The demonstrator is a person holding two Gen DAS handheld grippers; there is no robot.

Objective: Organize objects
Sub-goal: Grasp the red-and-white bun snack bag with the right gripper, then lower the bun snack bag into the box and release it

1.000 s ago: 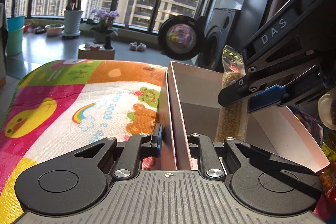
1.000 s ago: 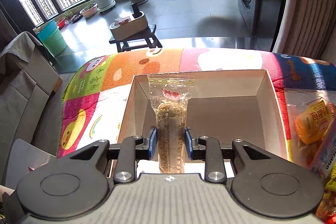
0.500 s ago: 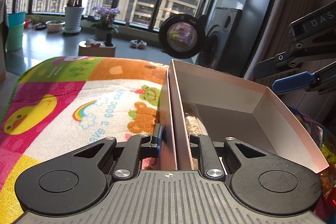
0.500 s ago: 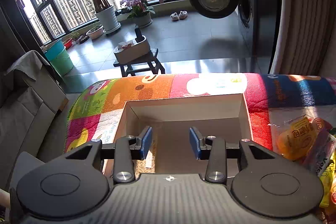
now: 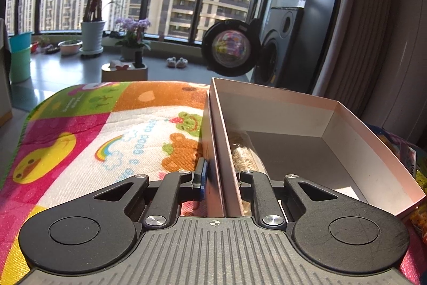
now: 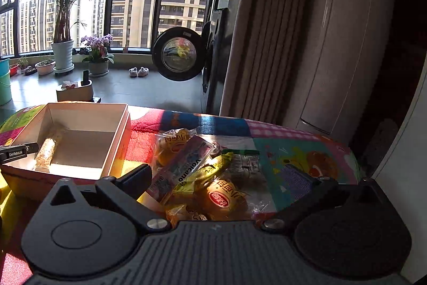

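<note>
Swung right gripper [image 6: 226, 178], released, toward snack pile [image 6: 202, 172]; left gripper [image 5: 221, 178] clamping box [image 5: 373, 159] wall, steadying it.

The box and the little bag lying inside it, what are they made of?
The box looks like thin cardboard with a matte, pale finish: its walls are flat, straight-edged and sharply folded at the corners. The little bag seems to be clear, glossy plastic film, since the tan grainy filling shows through it. What that filling is, I can't tell.
</note>
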